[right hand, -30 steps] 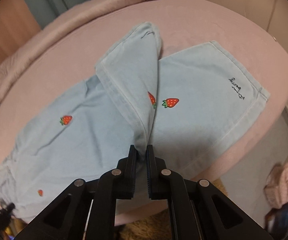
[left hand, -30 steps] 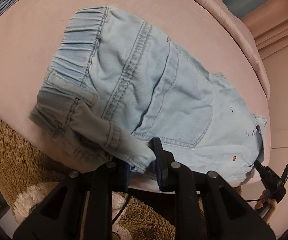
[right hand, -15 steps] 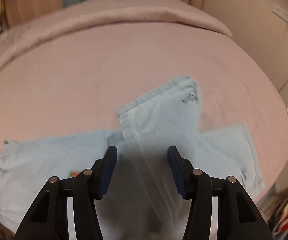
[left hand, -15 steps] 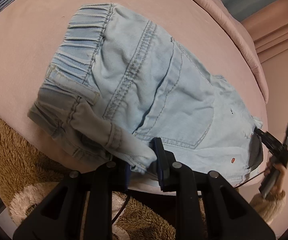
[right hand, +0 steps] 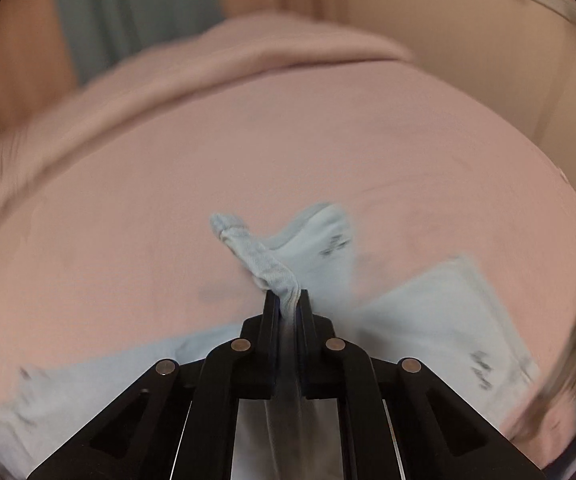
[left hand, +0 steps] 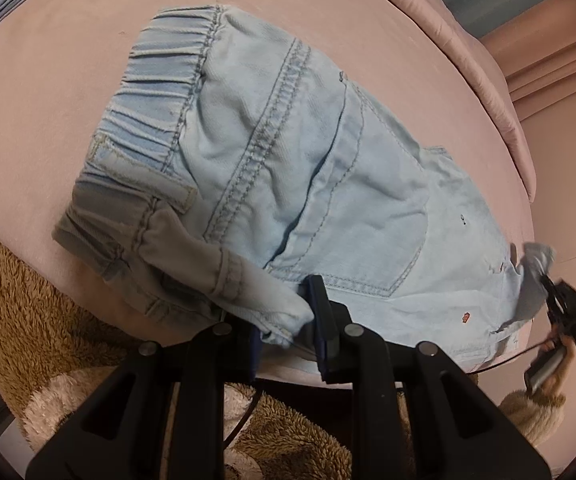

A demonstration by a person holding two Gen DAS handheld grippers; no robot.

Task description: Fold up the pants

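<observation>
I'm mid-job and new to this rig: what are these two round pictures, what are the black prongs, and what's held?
Each picture comes from a fisheye camera on a handheld gripper, looking along its two black fingers. In the left wrist view, the left gripper pinches the waistband end of the light blue pants, which lie on a pink bed. The right wrist view is blurred; there the right gripper is shut on a bunched pant leg hem. The right gripper also appears in the left wrist view.

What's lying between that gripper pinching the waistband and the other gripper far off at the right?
In the left wrist view, only the light blue pants span that stretch on the pink bed, from the left gripper to the right gripper.
</observation>
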